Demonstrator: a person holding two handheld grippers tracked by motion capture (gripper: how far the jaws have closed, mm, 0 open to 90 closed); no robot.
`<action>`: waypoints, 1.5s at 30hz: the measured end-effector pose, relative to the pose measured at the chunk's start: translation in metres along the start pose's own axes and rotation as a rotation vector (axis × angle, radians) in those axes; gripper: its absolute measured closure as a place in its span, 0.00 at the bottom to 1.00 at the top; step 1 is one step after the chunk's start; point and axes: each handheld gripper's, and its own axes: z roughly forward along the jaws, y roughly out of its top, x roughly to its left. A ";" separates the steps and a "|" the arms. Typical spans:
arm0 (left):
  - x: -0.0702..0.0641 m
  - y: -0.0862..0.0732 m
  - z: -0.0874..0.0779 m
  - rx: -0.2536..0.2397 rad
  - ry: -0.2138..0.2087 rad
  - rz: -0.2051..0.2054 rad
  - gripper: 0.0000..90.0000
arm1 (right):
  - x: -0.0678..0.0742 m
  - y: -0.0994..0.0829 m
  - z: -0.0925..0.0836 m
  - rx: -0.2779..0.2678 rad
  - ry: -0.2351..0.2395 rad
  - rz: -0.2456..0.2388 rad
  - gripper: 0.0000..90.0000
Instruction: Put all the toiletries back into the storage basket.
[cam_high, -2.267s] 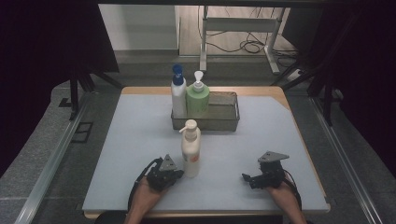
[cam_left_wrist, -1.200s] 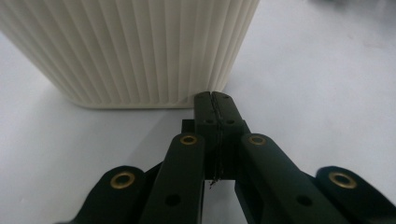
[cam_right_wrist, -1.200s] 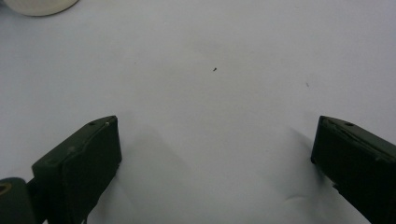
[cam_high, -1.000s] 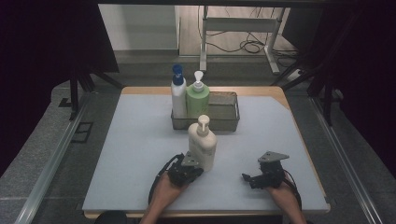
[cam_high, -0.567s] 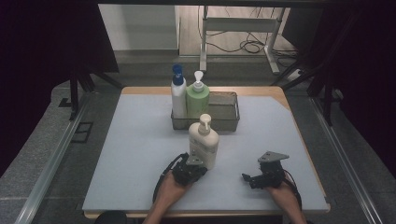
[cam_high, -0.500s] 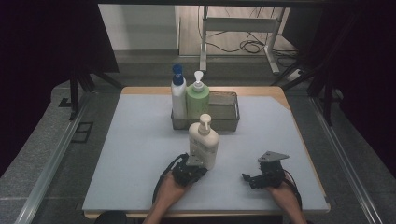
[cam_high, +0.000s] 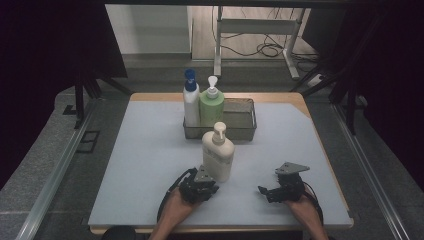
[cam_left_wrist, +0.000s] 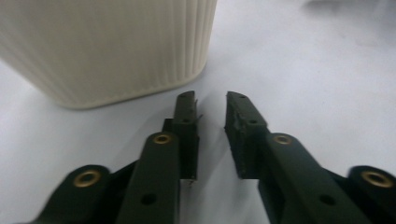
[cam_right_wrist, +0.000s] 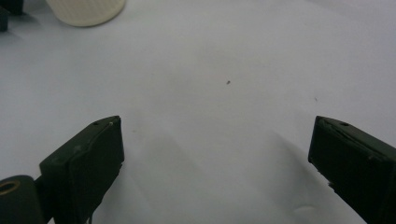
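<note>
While the cream pump bottle (cam_high: 218, 157) stood upright on the grey worktop (cam_high: 140, 165), just in front of the wire basket (cam_high: 245, 131), the left tool (cam_high: 204, 184) sat right at its base. In the left gripper view the ribbed foot of that bottle (cam_left_wrist: 107, 46) rose just beyond the tips, touching neither one. The jaws had just been opening and stood a narrow gap apart with nothing between them. The right tool (cam_high: 272, 192) rested on the worktop well to the right of the bottle, its jaws spread wide over bare surface (cam_right_wrist: 215, 93) and holding nothing.

Three pump bottles were counted in all: the cream one outside the basket and two inside it at its left end, a white bottle with a blue cap (cam_high: 190, 102) and a green bottle with a white pump (cam_high: 212, 104), side by side. One basket and two tools made up the rest.
</note>
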 end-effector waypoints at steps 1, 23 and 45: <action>0.000 -0.001 -0.001 -0.002 0.003 -0.005 0.77 | 0.001 0.001 0.000 -0.002 0.010 0.004 0.04; 0.001 -0.022 -0.019 0.000 0.055 -0.063 0.39 | 0.015 0.021 -0.014 -0.073 0.119 -0.048 0.00; -0.002 -0.029 -0.018 0.009 0.130 -0.062 0.14 | 0.028 0.059 -0.017 -0.116 0.177 -0.063 0.00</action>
